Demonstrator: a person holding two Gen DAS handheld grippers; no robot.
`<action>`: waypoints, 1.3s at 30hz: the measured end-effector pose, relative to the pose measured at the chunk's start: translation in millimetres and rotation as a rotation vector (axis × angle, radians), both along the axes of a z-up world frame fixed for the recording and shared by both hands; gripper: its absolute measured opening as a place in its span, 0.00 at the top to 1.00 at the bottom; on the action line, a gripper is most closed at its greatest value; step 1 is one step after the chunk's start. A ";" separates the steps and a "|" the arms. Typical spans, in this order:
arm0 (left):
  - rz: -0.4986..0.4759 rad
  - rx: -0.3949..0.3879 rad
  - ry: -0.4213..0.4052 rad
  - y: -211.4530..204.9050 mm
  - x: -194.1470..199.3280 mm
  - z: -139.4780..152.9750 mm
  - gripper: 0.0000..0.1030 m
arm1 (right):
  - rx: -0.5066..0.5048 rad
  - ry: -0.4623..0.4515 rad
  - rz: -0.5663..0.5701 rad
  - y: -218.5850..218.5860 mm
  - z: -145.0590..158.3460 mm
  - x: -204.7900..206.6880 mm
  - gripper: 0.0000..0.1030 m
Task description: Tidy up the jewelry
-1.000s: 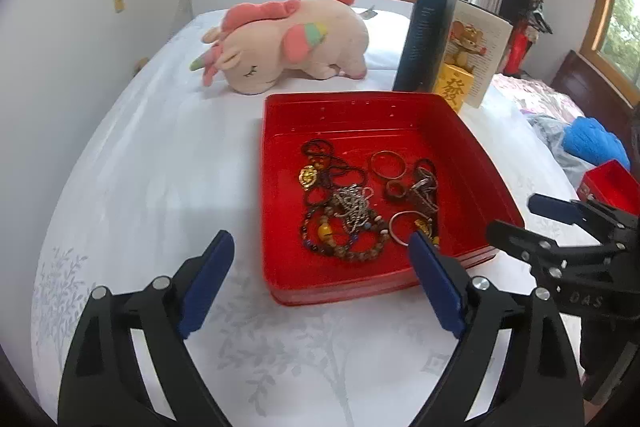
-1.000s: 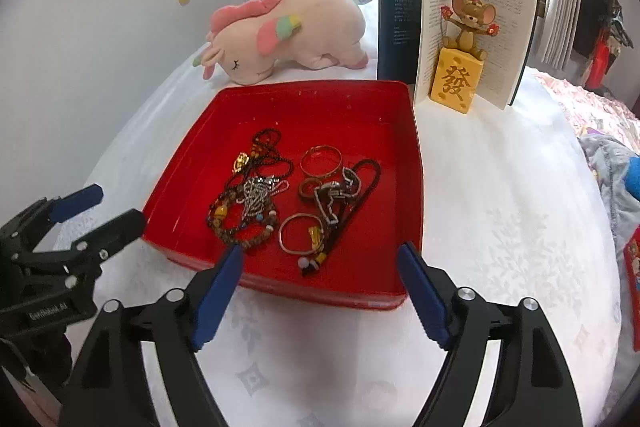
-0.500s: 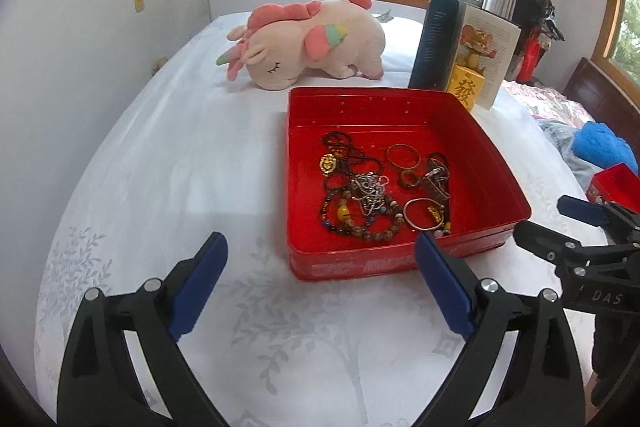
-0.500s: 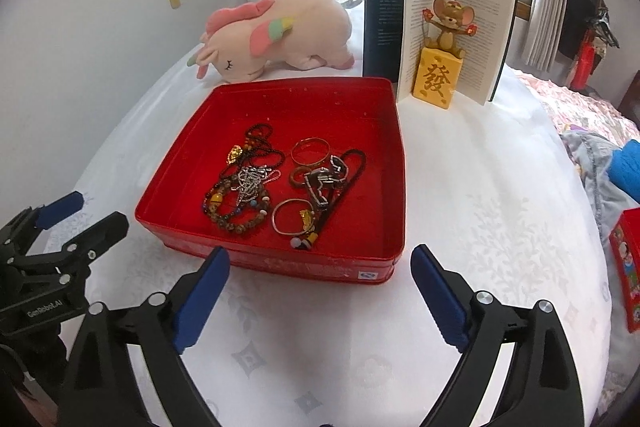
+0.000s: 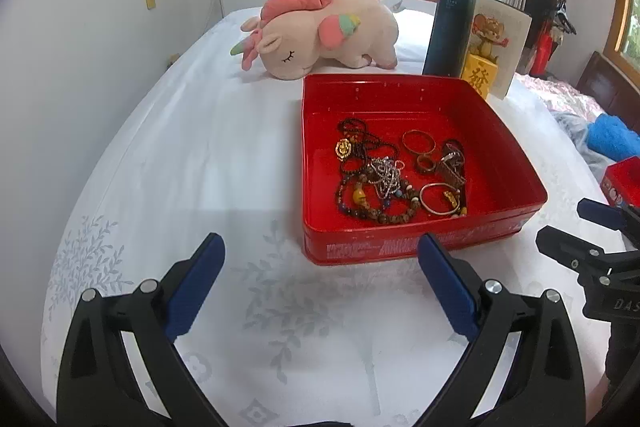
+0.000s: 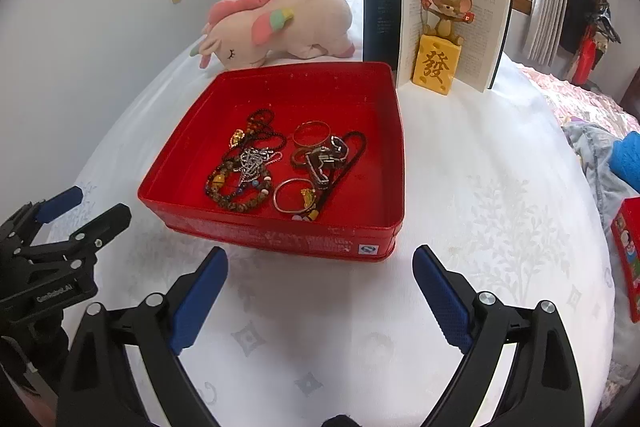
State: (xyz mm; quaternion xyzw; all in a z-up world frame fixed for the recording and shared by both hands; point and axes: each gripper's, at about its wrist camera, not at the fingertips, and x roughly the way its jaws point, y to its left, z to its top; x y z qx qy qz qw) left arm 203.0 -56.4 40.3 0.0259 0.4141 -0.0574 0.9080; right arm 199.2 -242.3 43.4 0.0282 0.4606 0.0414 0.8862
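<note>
A red tin tray (image 5: 516, 167) (image 6: 384, 163) sits on the white bedspread and holds a tangled pile of jewelry (image 5: 384, 175) (image 6: 256, 167): beaded bracelets, a silver chain, a gold bangle (image 6: 311, 133), a silver bangle (image 6: 292, 195) and rings. My left gripper (image 5: 320, 279) is open and empty, above the bedspread short of the tray's near-left corner. My right gripper (image 6: 320, 287) is open and empty, short of the tray's near wall. Each gripper shows in the other's view, the left one (image 6: 84, 211) and the right one (image 5: 576, 223).
A pink unicorn plush (image 5: 320, 31) (image 6: 280, 23) lies behind the tray. An open book (image 6: 440, 27) stands at the back right with a mouse figurine (image 6: 440, 43) in front. A small red box (image 5: 624, 179) (image 6: 628, 259) and blue cloth (image 5: 612, 139) lie at the right.
Both grippers have pulled back from the tray, which now sits farther off in both views. Both stay open and empty. The jewelry has not moved.
</note>
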 end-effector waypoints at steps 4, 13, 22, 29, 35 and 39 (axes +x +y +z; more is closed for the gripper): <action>0.001 0.005 0.005 -0.9 0.1 -3.3 0.06 | 0.008 0.002 -0.006 -4.3 -3.2 -1.9 0.09; -0.012 0.005 0.021 -4.9 -1.3 -11.3 0.06 | 0.000 0.006 -0.021 -8.5 -8.6 0.7 0.09; -0.013 -0.003 0.030 -4.9 1.8 -13.7 0.06 | -0.016 0.020 -0.029 -6.1 -13.6 7.3 0.09; -0.017 -0.007 0.039 -4.9 5.1 -15.4 0.06 | -0.020 0.021 -0.026 -6.0 -14.3 7.8 0.09; -0.018 -0.007 0.042 -5.0 5.8 -16.4 0.06 | -0.022 0.024 -0.023 -5.2 -14.4 8.4 0.09; -0.019 -0.006 0.042 -4.9 6.0 -16.7 0.06 | -0.021 0.021 -0.023 -4.9 -14.3 8.6 0.09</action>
